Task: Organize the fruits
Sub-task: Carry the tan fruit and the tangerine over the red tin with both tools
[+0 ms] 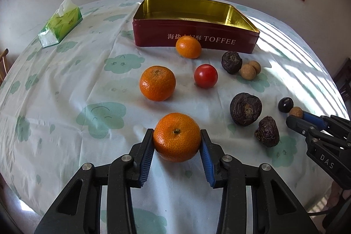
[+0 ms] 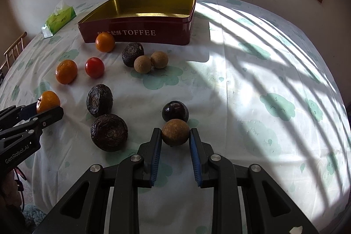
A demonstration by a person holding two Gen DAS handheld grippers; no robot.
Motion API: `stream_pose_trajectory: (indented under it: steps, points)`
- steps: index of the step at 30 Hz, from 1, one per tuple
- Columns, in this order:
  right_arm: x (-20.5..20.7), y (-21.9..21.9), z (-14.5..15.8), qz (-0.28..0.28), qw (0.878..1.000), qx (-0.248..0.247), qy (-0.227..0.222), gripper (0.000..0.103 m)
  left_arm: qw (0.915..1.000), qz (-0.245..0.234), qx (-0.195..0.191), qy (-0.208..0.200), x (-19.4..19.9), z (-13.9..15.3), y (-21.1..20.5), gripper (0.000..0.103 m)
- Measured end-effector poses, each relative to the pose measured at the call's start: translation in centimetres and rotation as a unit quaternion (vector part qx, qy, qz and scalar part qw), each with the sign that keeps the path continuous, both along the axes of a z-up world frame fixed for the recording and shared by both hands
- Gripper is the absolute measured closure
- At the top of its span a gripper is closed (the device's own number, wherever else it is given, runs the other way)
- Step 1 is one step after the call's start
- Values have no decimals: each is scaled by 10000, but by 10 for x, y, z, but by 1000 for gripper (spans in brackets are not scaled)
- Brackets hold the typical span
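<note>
A mandarin rests on the tablecloth between the blue pads of my left gripper, which is shut on it. My right gripper is shut on a small brown longan, just in front of a glossy dark chestnut. Farther back lie two more mandarins, a red tomato, two longans and three wrinkled dark water chestnuts. The open red toffee tin with a gold inside stands empty behind them.
A green tissue pack lies at the table's far left. The round table's edge curves close on both sides. A wooden chair back shows past the left edge. Striped sunlight falls on the right half of the cloth.
</note>
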State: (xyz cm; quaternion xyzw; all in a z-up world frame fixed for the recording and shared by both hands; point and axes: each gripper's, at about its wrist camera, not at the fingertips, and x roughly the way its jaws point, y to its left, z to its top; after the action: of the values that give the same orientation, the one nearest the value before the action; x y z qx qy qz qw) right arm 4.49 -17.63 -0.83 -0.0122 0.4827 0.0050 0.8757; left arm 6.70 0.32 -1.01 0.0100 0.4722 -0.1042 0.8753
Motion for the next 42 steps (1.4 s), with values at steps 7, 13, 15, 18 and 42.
stream_pose_trajectory:
  steps: [7, 13, 15, 18, 42]
  points:
    - [3, -5, 20, -27, 9998, 142, -97, 79, 9996, 47, -225, -149, 5, 18, 7, 62]
    - [23, -13, 36, -93, 9992, 330, -198, 79, 9985, 152, -290, -443, 27, 42, 19, 62]
    - [33, -15, 42, -89, 9989, 366, -266, 79, 9979, 219, -301, -533, 38, 50, 23, 62]
    - [51, -16, 51, -60, 9986, 380, -372, 79, 9968, 300, -288, -685, 58, 59, 27, 62]
    - [194, 15, 21, 362, 9990, 276, 34, 79, 9995, -69, 32, -299, 196, 26, -8, 62]
